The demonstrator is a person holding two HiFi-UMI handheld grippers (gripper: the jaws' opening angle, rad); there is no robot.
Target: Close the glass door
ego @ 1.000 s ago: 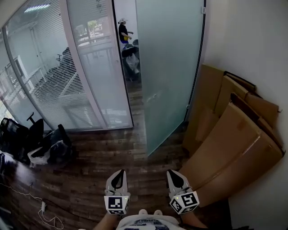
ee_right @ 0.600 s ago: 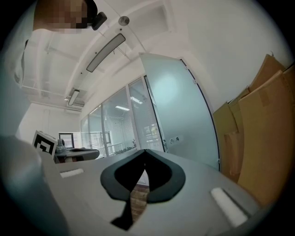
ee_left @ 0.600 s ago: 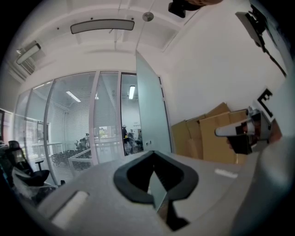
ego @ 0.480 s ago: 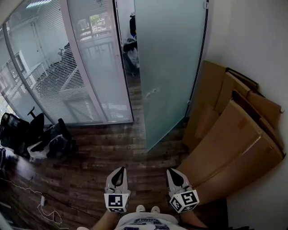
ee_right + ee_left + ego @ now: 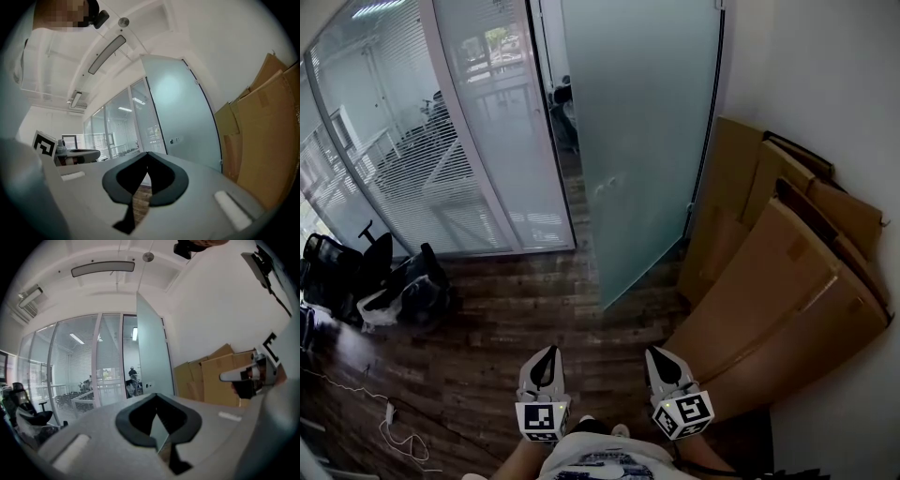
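Nearest to the camera, low in the head view, are the two hand-held grippers, side by side above the wooden floor (image 5: 478,361). The left gripper (image 5: 545,362) has its jaws closed together, with the tips touching and nothing between them; its own view shows the same (image 5: 157,398). The right gripper (image 5: 662,364) is closed in the same way and also empty, as its own view confirms (image 5: 147,155). Both point level, toward the door.

On the floor at the far left lies a thin white cable (image 5: 394,441), and beyond it stand dark office chairs (image 5: 337,272). To the right, large flat cardboard boxes (image 5: 778,281) lean against the white wall (image 5: 825,84).

Further ahead is the glass door (image 5: 647,141). It is frosted and hinged at its right edge near the boxes, and it stands open, swung into the room. Its free edge is well apart from the glass partition (image 5: 478,131) with blinds on the left. A small fitting (image 5: 606,186) sits near this free edge. Through the open gap (image 5: 558,122), the left gripper view shows a small figure (image 5: 132,375), perhaps a standing person; it is too small to be sure.
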